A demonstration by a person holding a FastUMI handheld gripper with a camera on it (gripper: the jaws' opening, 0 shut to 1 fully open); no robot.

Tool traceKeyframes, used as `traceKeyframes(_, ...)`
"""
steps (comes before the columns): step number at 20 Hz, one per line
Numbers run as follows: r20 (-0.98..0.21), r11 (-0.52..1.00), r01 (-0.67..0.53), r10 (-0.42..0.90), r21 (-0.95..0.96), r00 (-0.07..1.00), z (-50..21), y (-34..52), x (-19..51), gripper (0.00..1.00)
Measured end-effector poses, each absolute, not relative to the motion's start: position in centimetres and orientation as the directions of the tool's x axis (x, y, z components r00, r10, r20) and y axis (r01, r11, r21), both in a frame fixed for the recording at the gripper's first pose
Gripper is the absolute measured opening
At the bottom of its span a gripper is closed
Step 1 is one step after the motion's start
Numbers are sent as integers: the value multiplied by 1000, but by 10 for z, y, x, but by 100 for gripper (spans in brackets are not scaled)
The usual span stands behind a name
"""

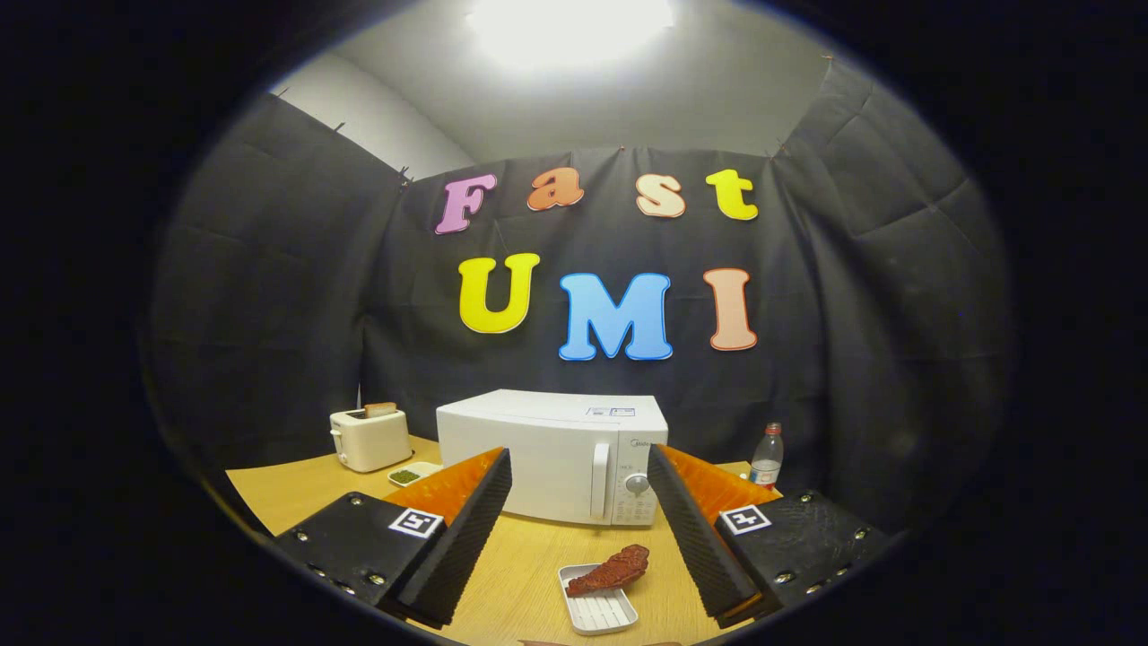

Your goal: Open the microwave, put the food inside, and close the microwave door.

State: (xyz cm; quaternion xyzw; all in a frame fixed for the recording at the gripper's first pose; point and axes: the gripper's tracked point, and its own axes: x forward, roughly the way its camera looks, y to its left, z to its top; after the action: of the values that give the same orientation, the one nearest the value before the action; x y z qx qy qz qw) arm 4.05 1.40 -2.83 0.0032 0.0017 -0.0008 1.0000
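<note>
My gripper point(579, 529) is wide open, nothing between the fingers, hovering over the wooden table point(287, 493). Just ahead and low between the fingers: 1 white ridged tray point(599, 612) w/ 1 reddish-brown food piece point(612, 571) lying on it, long axis running diagonally toward the right finger, far end overhanging the tray rim. Beyond that, straight ahead: 1 white microwave point(538, 449), door closed, not yet opened. Key relation: vertical door handle point(599, 481) sits right of the door, beside the control panel, slightly right of my centreline, well beyond the food. So imo door first, reach over the food, approach the handle fwd. Left of the microwave: 1 toaster point(369, 440) w/ bread in the slot, 1 small dish of greens point(408, 475). Right of it: 1 water bottle point(767, 456).
</note>
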Motion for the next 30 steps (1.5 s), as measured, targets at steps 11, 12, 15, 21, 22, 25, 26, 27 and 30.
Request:
traceKeyframes(11, -30, 999, 45, -45, 18, 999, -86, 10, 136, 97)
traceKeyframes(12, -46, 999, 49, -49, 11, 998, -96, 9, 146, 96)
traceKeyframes(15, -91, 998, 49, -46, 30, 995, -118, 5, 177, 97)
traceKeyframes(21, -137, 996, 75, -66, 56, 988, -154, 1, 228, 96)
traceKeyframes(22, -138, 995, 84, -76, 58, 988, -159, -2, 237, 97)
traceKeyframes(25, -160, 989, 103, -86, 104, 983, -176, -4, 260, 97)
traceKeyframes(26, -159, 987, 118, -100, 108, 982, -181, -7, 267, 97)
traceKeyframes(27, -157, 986, 135, -118, 101, 981, -184, -12, 275, 97)
traceKeyframes(30, -184, 985, 153, -136, 83, 974, -204, -15, 291, 97)
